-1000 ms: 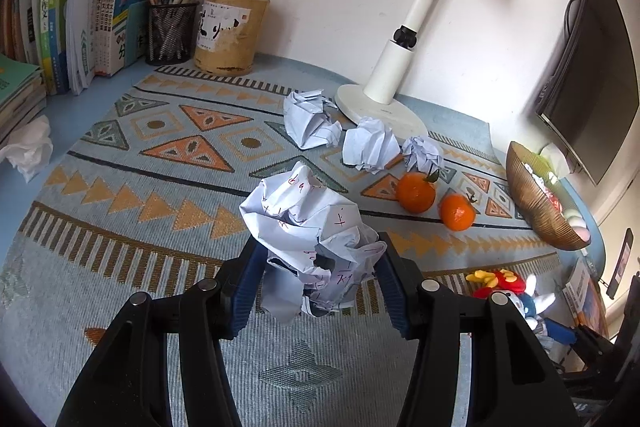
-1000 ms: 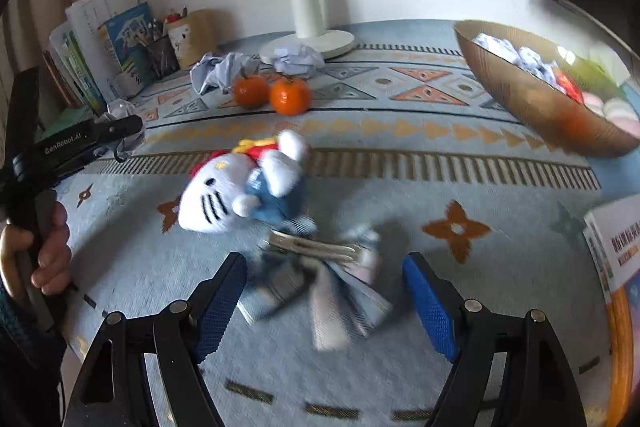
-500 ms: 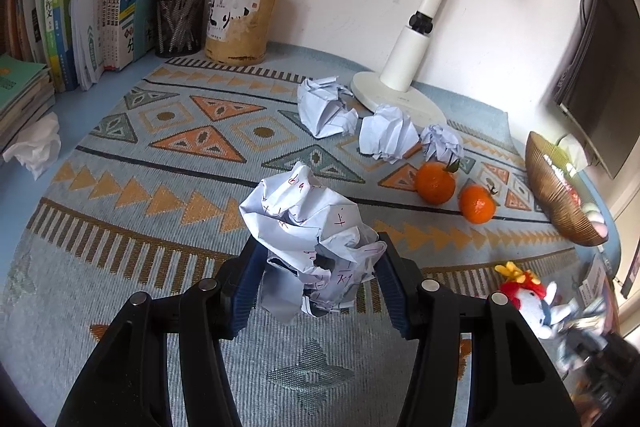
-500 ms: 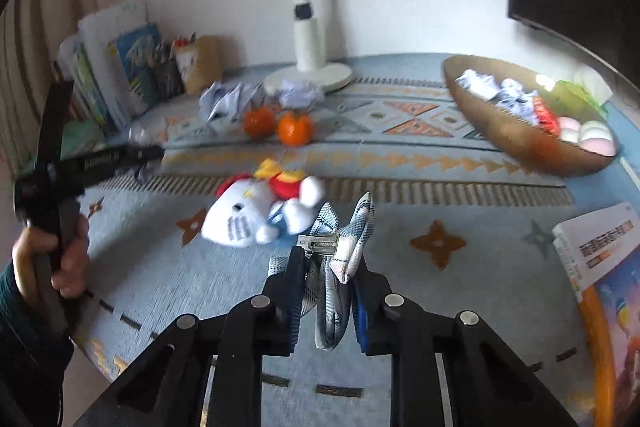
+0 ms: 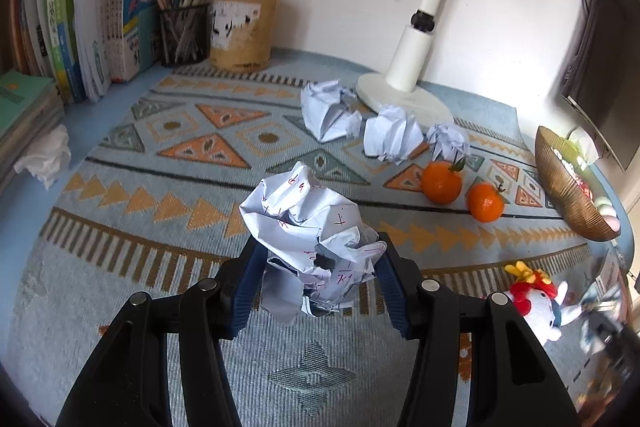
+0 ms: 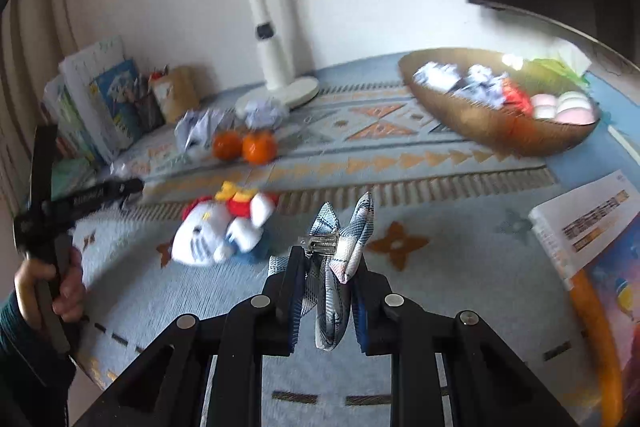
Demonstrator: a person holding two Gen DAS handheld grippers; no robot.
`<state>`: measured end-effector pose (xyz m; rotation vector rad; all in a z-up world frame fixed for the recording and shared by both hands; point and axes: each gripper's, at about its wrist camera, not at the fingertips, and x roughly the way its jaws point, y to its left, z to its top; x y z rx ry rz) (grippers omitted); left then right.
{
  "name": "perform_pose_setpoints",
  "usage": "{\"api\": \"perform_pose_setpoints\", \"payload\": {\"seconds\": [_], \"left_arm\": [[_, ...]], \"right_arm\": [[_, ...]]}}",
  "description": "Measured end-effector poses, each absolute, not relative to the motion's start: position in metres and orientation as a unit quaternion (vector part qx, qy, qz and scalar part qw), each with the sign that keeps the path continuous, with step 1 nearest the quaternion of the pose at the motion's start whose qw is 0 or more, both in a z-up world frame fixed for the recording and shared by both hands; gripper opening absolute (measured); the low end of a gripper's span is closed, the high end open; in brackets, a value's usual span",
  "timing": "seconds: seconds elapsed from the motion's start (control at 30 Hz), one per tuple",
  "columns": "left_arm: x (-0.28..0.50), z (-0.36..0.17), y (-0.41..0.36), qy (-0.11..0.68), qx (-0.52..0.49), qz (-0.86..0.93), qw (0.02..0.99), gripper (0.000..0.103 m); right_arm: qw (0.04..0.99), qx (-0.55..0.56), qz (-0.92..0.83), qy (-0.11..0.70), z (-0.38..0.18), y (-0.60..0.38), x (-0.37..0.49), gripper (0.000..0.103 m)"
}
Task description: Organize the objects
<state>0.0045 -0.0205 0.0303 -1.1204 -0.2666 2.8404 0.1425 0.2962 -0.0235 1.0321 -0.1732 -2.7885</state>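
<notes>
Left jaws clamping crinkled paper ball (image 5: 308,239) (red scribbles), right jaws pinching plaid fabric bow (image 6: 340,247), woven patterned mat (image 5: 200,155)

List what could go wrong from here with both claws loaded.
1. The crumpled paper ball bulges past the left claw; it may slip out in transit.
2. The plaid bow clip is pinched by soft fabric in the right claw and may slide free.
3. The gold bowl already looks crowded, so anything added there might spill.
</notes>
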Motion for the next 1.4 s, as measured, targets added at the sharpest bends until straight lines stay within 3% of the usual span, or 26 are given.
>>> {"api": "perform_pose_setpoints", "payload": {"seconds": [0.17, 0.4, 0.83, 1.03, 1.27, 1.3, 1.33, 1.37, 1.4], "left_arm": [[0.002, 0.032, -0.004, -0.046, -0.369, 0.927, 0.041, 0.051], [-0.003, 0.025, -0.016, -0.075, -0.387, 0.918, 0.034, 0.051], [-0.004, 0.029, -0.005, -0.046, -0.387, 0.921, 0.020, 0.051], [-0.014, 0.108, 0.079, -0.022, -0.334, 0.930, 0.155, 0.051], [-0.070, 0.186, 0.231, 0.007, -0.280, 0.910, 0.305, 0.051], [-0.075, 0.187, 0.244, 0.009, -0.279, 0.908, 0.311, 0.053], [-0.080, 0.186, 0.257, 0.010, -0.279, 0.906, 0.320, 0.068], [-0.086, 0.182, 0.268, 0.016, -0.280, 0.904, 0.323, 0.093], [-0.088, 0.177, 0.276, 0.027, -0.278, 0.909, 0.310, 0.100]], "right_arm": [[0.049, 0.326, -0.941, -0.080, -0.007, 0.320, 0.138, 0.020], [0.053, 0.340, -0.935, -0.089, -0.017, 0.323, 0.135, 0.020], [0.059, 0.348, -0.931, -0.089, -0.028, 0.325, 0.140, 0.020], [-0.021, 0.271, -0.960, -0.070, 0.035, 0.347, 0.129, 0.020], [-0.141, 0.225, -0.955, -0.131, 0.103, 0.411, 0.067, 0.020], [-0.154, 0.227, -0.952, -0.139, 0.104, 0.419, 0.057, 0.022], [-0.152, 0.231, -0.950, -0.144, 0.102, 0.426, 0.047, 0.025], [-0.146, 0.243, -0.949, -0.140, 0.100, 0.430, 0.035, 0.043], [-0.149, 0.269, -0.943, -0.130, 0.095, 0.433, 0.023, 0.071]]}}
